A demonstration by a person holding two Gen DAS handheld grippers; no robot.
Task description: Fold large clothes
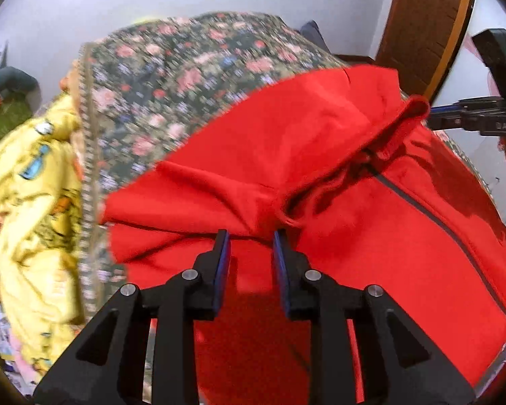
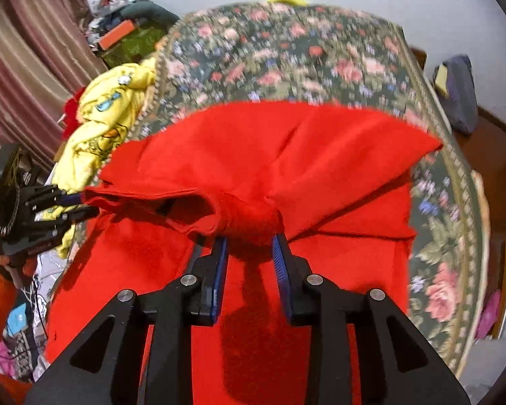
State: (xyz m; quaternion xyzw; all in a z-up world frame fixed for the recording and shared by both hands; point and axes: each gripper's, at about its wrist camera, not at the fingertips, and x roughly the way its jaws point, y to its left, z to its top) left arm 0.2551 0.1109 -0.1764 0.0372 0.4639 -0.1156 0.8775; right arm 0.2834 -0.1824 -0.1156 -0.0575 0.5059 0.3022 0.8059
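On floral cloth (image 1: 172, 77), red hoodie (image 1: 371, 236)

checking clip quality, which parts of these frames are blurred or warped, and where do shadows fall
Left wrist view: floral cloth and yellow garment smeared by motion blur; left gripper sharp, its shadow dark on the red hoodie below it. Right wrist view: the cloth's pattern is soft, right gripper crisp, shadow under it on the hoodie. Both views: fisheye bulge, dark round corners.

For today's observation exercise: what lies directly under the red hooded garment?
The red hooded garment lies on a floral cloth, visible beyond and beside it. What the cloth covers, and anything beneath the garment's middle, cannot be seen.
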